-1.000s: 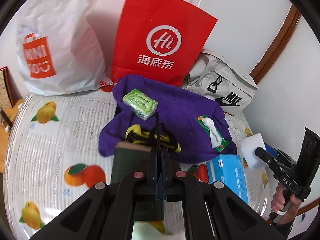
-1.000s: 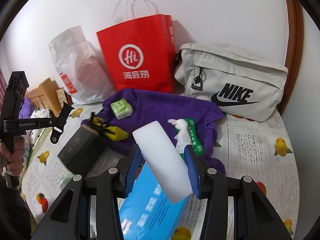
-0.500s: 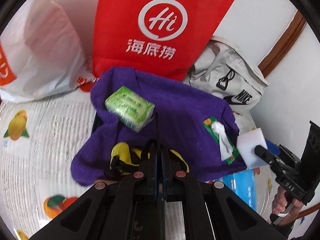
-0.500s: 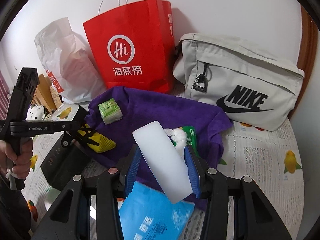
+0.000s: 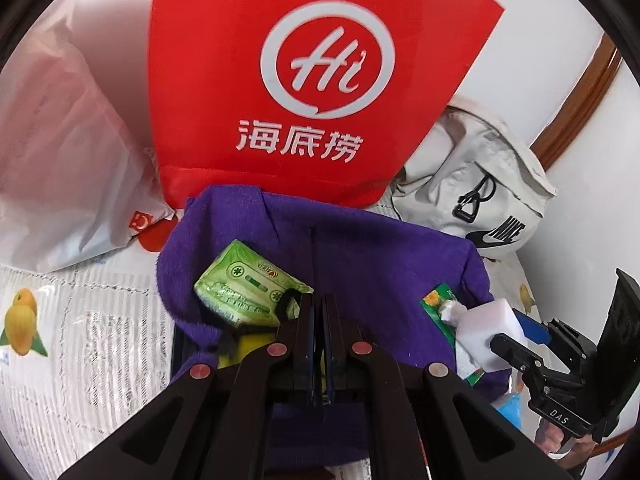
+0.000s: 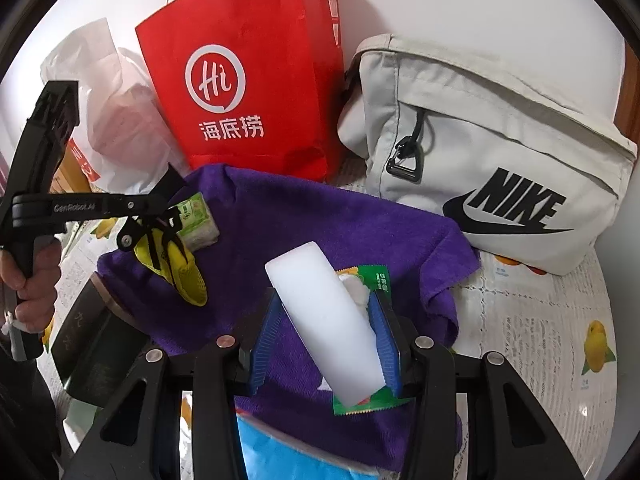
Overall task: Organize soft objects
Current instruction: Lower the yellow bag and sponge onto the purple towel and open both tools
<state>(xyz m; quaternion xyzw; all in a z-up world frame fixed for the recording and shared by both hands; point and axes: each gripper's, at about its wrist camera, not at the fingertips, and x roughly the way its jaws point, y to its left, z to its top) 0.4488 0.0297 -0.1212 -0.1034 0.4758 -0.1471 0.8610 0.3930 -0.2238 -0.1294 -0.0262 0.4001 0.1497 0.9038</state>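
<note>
Right gripper [image 6: 326, 344] clamps white sponge block [image 6: 324, 320]; its long axis runs 11 to 5 o'clock between blue pads, over purple towel [image 6: 320, 224].

Left gripper [image 5: 319, 320] pinched fully closed on thin black strap of yellow slipper [image 6: 180, 268], which dangles over towel's 9 o'clock edge.

Green tissue pack [image 5: 248, 284] and opened green wipe packet [image 6: 368, 280] lie on towel.

Red paper bag [image 6: 248, 80] stands at 12 o'clock, grey Nike bag [image 6: 500, 152] at 2 o'clock; contents not visible.

Right gripper nearer Nike bag.

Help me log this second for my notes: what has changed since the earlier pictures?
Both hand-held grippers moved in toward the purple towel and the bags. The left hand-held gripper, shut, now hangs over the yellow shoe. The right hand-held gripper stayed clamped on the white sponge. Nothing was released; the items on the towel stayed put.
</note>
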